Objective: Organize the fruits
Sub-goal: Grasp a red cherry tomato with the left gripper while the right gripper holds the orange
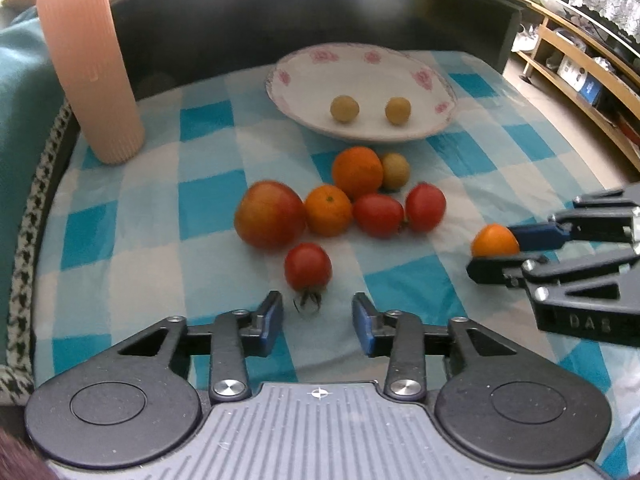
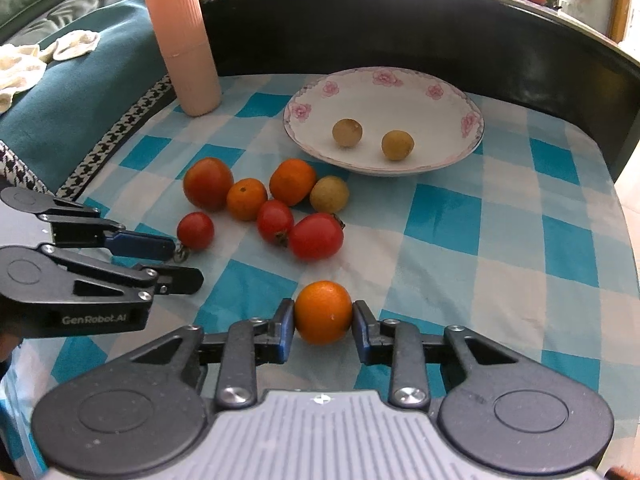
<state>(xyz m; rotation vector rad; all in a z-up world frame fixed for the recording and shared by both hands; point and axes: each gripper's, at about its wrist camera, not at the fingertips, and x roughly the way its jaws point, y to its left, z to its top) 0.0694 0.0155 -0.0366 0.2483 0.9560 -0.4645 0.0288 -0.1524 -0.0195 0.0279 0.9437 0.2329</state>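
We hold the right gripper with its blue pads pressed against both sides of a small orange, which sits near the front edge of the blue-and-white checked cloth; whether the fruit is lifted off the cloth we cannot tell; our left gripper has its jaws spread wide and grips nothing, with a small tomato lying on the cloth just ahead of the gap between them; toward the middle of the cloth a cluster lies touching one another: a large reddish tomato, two oranges, two red tomatoes and one tan longan; nearer the back edge stands the flower-rimmed plate, carrying two more longans, apart from each other; a ribbed pink tumbler stands upright at the back left corner, beside the dark backboard.
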